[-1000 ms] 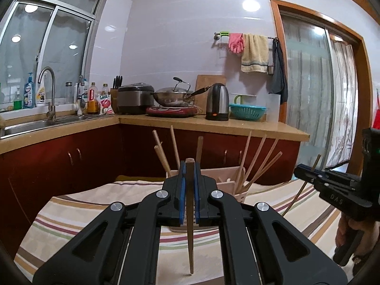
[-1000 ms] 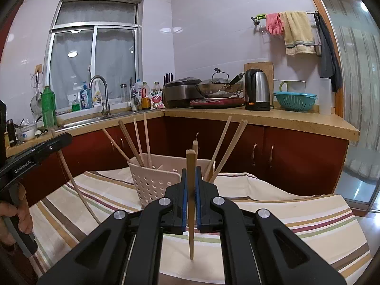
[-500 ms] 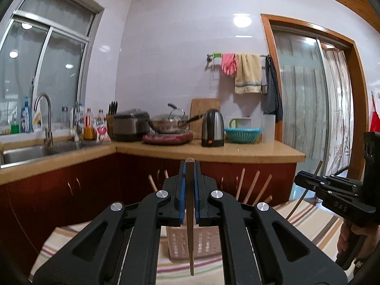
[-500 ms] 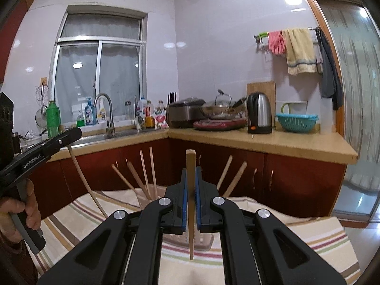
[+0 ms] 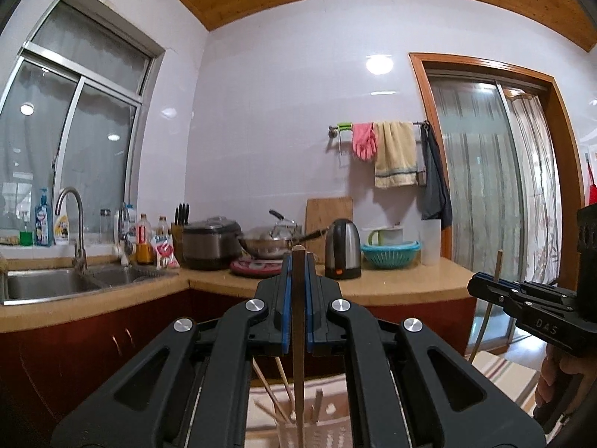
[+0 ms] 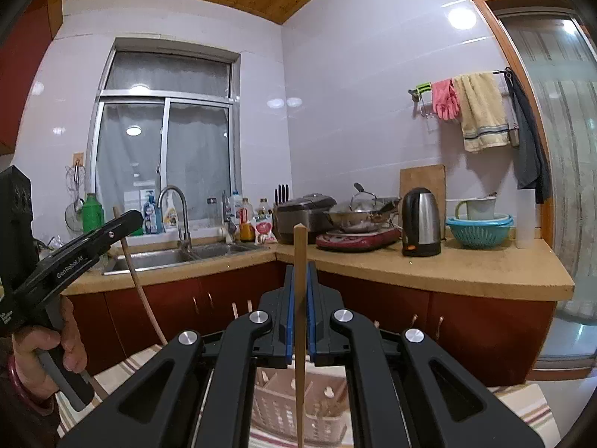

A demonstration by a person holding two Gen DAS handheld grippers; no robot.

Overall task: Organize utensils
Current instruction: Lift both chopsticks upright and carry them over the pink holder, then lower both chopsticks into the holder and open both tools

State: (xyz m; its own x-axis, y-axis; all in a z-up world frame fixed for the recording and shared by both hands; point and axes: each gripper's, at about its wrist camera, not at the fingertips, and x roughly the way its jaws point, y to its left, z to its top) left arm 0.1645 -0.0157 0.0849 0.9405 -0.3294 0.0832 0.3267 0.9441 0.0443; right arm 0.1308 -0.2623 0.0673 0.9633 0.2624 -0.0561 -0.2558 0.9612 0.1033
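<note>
My left gripper (image 5: 297, 265) is shut on a wooden chopstick (image 5: 297, 384) held upright, its tip hanging above the pale perforated utensil basket (image 5: 332, 431) at the bottom edge. Several chopsticks lean in that basket. In the right wrist view my right gripper (image 6: 299, 276) is shut on another upright chopstick (image 6: 299, 240), also above the basket (image 6: 280, 407). Each gripper shows in the other's view: the right gripper (image 5: 475, 284) at the right edge, the left gripper (image 6: 135, 218) at the left, held by a hand (image 6: 41, 339), its chopstick (image 6: 138, 287) slanting down.
The basket stands on a striped tablecloth (image 6: 522, 407). Behind it runs a wooden counter (image 6: 466, 272) over red cabinets, with a kettle (image 6: 421, 222), wok, rice cooker, green colander (image 6: 479, 229) and a sink with a faucet (image 5: 71, 231). A glass door is at the right.
Both grippers have risen with their chopsticks still clamped. The basket and tablecloth have dropped toward the bottom of both views, and the ceiling has come into sight.
</note>
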